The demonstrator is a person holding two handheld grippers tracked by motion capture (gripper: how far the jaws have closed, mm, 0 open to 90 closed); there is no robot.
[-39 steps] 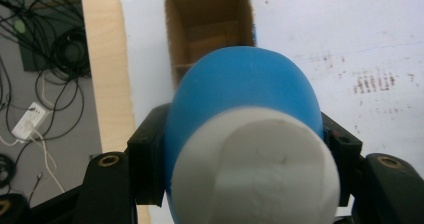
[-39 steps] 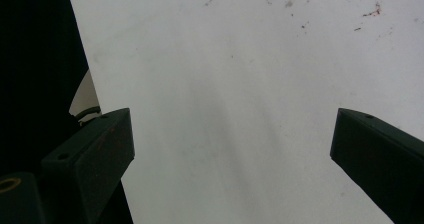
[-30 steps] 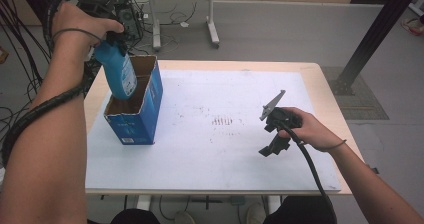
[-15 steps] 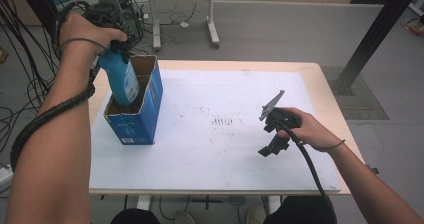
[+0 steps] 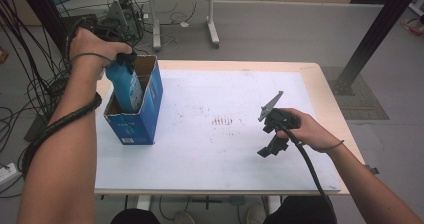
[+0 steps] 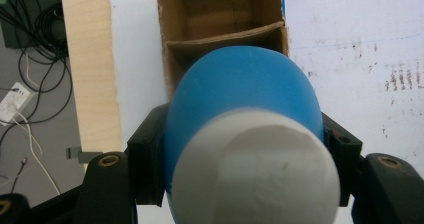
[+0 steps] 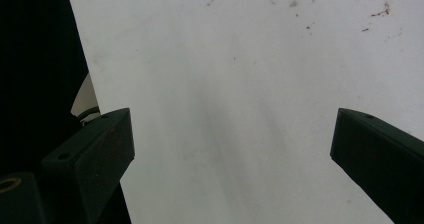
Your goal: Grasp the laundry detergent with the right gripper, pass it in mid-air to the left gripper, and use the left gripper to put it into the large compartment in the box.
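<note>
Nearest us, forearms come in from the bottom edge. Our R tool (image 5: 272,136) sits low over the bench's white sheet (image 5: 210,154), front-right area, jaws spread wide w/ nothing between them; in the right gripper view we see bare white sheet w/ faint grey smudges and a few brown specks. Its black cable (image 5: 312,171) trails back along the forearm.

Mid-bench: a patch of brownish marks (image 5: 226,121) on the sheet, roughly centre. Pale wood bench edge (image 5: 325,91) shows round the sheet on the R and far sides.

L side: our L tool (image 6: 240,149) is pinching a blue bottle (image 5: 125,86) w/ a white cap (image 6: 257,169), jaws pressed on its shoulders either side. The bottle stands upright w/ its lower part inside the open blue carton (image 5: 137,116), brown cardboard inside, at the bench's L edge. In the left gripper view the carton's inner flap sits just past the bottle.

Beyond: grey floor (image 5: 280,29), tangled black cables (image 5: 30,79) at L, legs of another table (image 5: 212,21) at the back, a dark slanted post (image 5: 375,34) far R.
</note>
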